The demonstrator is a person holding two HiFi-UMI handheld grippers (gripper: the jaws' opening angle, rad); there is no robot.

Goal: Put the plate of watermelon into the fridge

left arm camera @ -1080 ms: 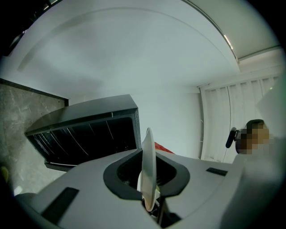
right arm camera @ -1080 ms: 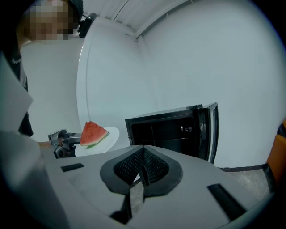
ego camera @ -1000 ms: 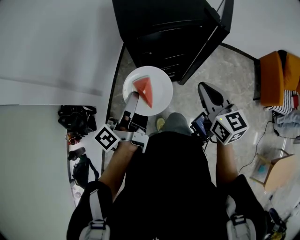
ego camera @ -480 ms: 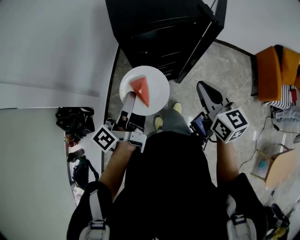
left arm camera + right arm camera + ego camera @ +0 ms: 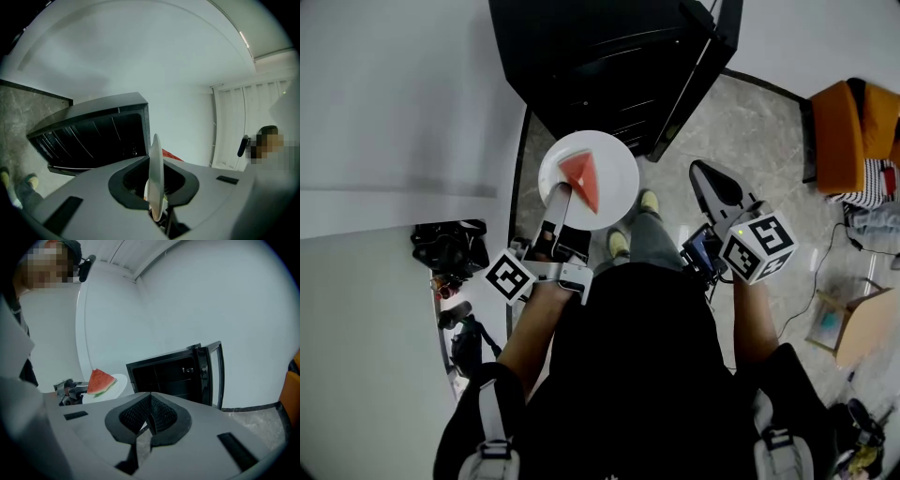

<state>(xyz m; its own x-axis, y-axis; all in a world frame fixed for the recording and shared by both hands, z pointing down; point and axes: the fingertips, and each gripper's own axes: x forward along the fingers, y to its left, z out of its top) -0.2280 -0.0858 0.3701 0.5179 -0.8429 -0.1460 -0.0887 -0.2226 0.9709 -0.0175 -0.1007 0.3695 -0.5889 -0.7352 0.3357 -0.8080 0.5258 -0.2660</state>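
left gripper (image 5: 561,194) clamped on rim of plate (image 5: 617,157), watermelon slice (image 5: 584,180) lying on it, plate held just in front of fridge (image 5: 600,56), not inside, right gripper (image 5: 704,176) jaws together, empty, beside fridge's open door (image 5: 698,84), orange chair (image 5: 848,136) well right of fridge

The fridge (image 5: 619,56) runs off the head view's top edge, and there its inside is too dark to make out. In the left gripper view the plate (image 5: 155,173) stands edge-on and hides nearly all the watermelon (image 5: 170,154); only a red sliver shows. The person's body covers the legs down to the shoes (image 5: 620,244). The orange chair (image 5: 853,141) is cut by the right edge. The dark clutter (image 5: 450,253) at the left is unreadable.
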